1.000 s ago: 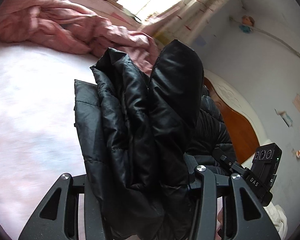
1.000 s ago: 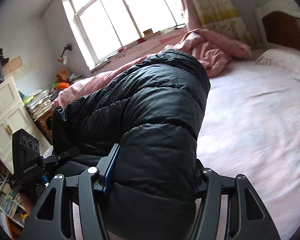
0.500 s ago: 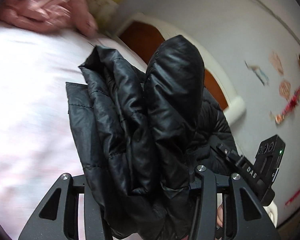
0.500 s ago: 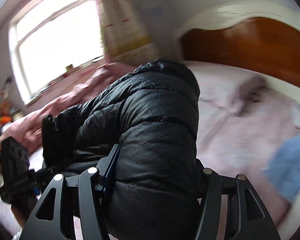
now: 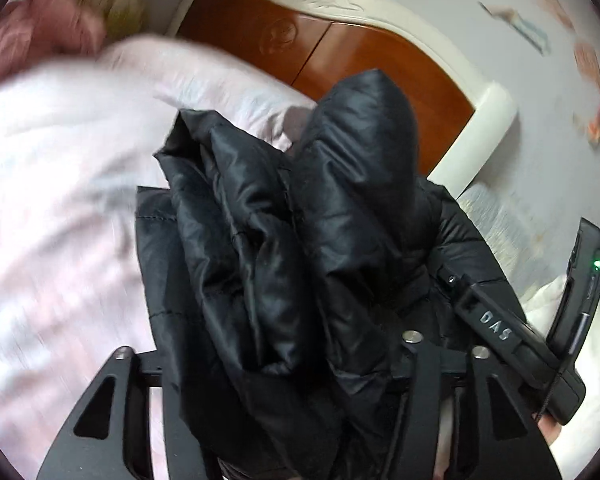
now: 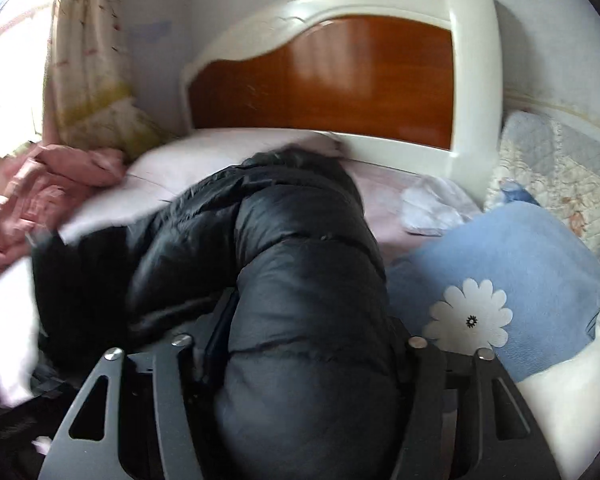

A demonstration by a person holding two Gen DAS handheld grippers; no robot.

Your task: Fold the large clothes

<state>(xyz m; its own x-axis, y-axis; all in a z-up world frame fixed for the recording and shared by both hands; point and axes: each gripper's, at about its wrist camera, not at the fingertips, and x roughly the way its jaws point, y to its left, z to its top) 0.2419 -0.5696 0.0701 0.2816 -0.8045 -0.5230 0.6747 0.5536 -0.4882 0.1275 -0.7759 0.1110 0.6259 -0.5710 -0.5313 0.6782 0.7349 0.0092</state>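
A bundled black puffer jacket [image 5: 300, 248] fills the middle of the left wrist view, held up above the pale pink bed sheet [image 5: 52, 208]. My left gripper [image 5: 284, 364] is shut on the jacket's thick folds. In the right wrist view the same jacket [image 6: 300, 288] bulges between the jaws of my right gripper [image 6: 300, 344], which is shut on it. The right gripper's body [image 5: 516, 340] shows at the right of the left wrist view, close beside the jacket. The fingertips are hidden by the fabric.
A wooden headboard with a white frame [image 6: 340, 72] stands ahead, also visible in the left wrist view [image 5: 340, 52]. A blue pillow with a white flower [image 6: 500, 272] lies at the right. A pink quilt [image 6: 32, 200] and a curtain [image 6: 88, 60] are at the left. A white pillow [image 6: 204, 172] lies by the headboard.
Both grippers have swung with the jacket from facing the window and pink quilt to facing the headboard. The grip on the jacket is unchanged.
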